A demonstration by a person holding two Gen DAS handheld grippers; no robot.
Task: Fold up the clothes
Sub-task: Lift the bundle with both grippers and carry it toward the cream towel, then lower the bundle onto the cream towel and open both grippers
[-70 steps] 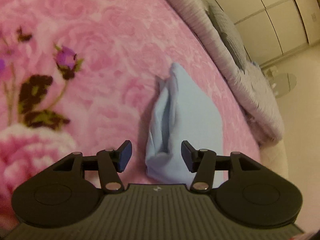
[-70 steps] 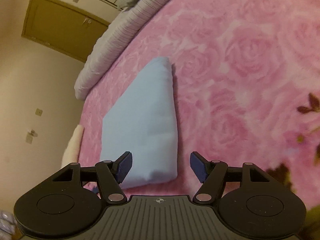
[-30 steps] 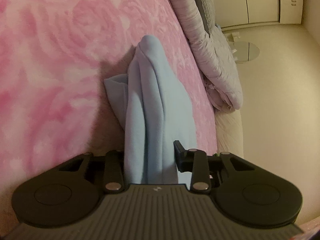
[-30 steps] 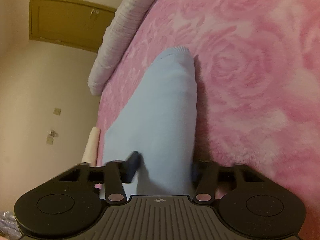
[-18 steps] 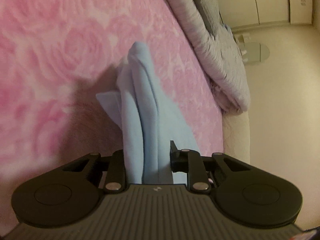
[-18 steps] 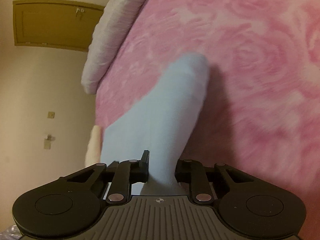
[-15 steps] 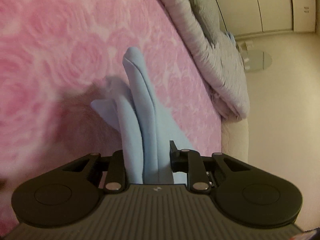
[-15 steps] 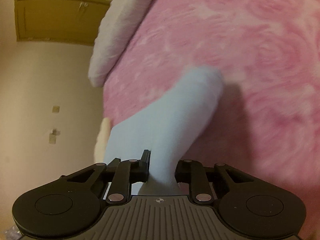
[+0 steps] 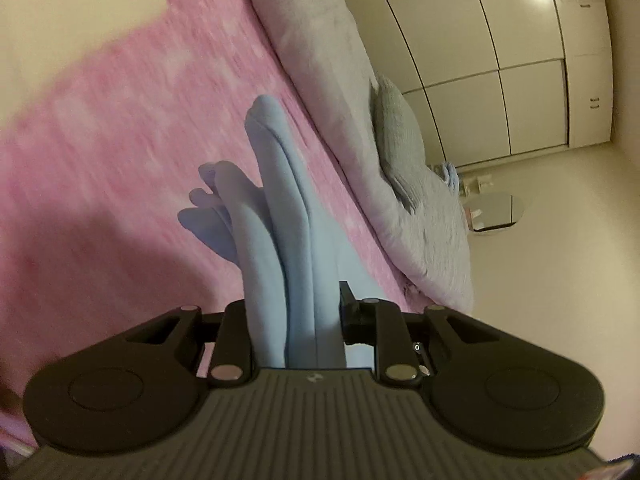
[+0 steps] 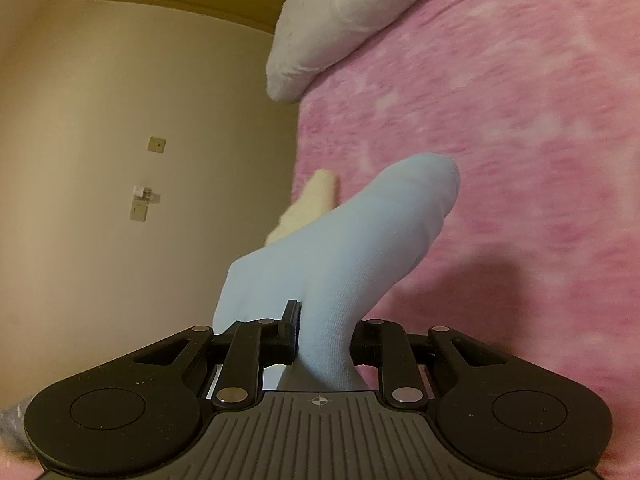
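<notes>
A folded light blue garment (image 9: 280, 232) hangs in the air above the pink rose-patterned blanket (image 9: 100, 140). My left gripper (image 9: 295, 312) is shut on one end of it, with several stacked folds squeezed between the jaws. In the right wrist view the same light blue garment (image 10: 352, 248) stretches away from my right gripper (image 10: 325, 340), which is shut on its other end. The cloth sags a little between the two grips and casts a shadow on the pink blanket (image 10: 500, 160).
A grey-white rolled quilt (image 9: 360, 128) lies along the bed's far edge, with a grey pillow (image 9: 400, 128) on it. The quilt's end (image 10: 320, 24) overhangs the bed. White wardrobe doors (image 9: 500, 60) stand behind. A cream mattress corner (image 10: 316, 196) shows near the beige wall.
Both grippers closed on the folded garment and lifted it off the blanket. Since half a second ago both have risen and tilted further, so more wall and wardrobe show.
</notes>
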